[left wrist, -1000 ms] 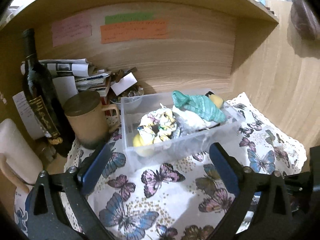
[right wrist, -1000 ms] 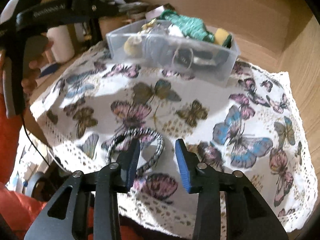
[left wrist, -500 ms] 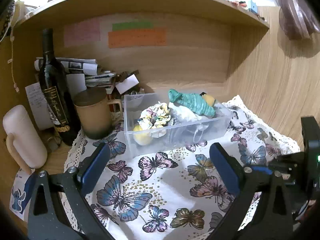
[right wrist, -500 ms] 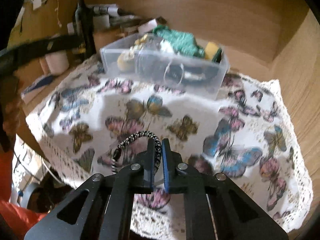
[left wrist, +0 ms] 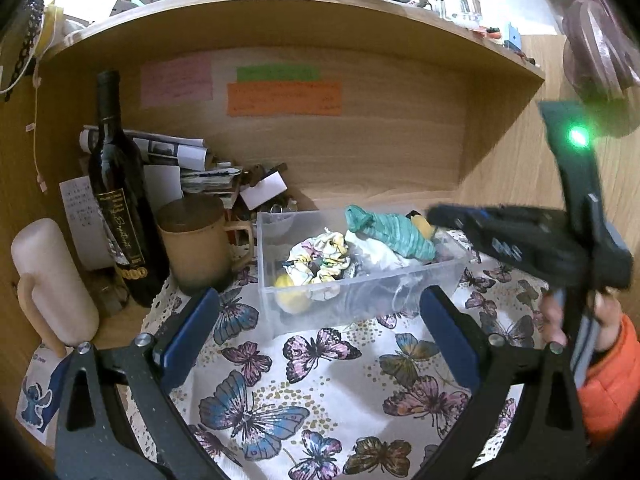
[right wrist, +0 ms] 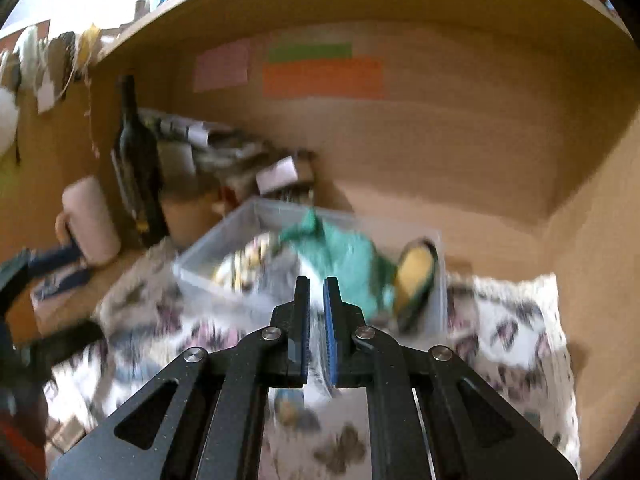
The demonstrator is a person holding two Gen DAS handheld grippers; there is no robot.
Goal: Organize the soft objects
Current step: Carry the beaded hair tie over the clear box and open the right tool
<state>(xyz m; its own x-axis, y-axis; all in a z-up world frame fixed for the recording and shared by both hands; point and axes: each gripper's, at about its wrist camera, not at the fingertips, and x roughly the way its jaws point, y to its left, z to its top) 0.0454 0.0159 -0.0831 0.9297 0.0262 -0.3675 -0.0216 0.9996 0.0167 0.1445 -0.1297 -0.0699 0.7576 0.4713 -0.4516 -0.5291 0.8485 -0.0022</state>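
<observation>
Right gripper fingers pressed nearly together, blurred, nothing discernible between them, above the clear bin holding teal cloth and scrunchies on the butterfly cloth; left gripper spread wide, empty.

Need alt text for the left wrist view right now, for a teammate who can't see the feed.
The open left gripper hovers over a butterfly-print cloth, facing a clear bin of soft items, including a teal fabric bundle. The right gripper reaches in beside the bin. A dark bottle and tan mug stand left.
</observation>
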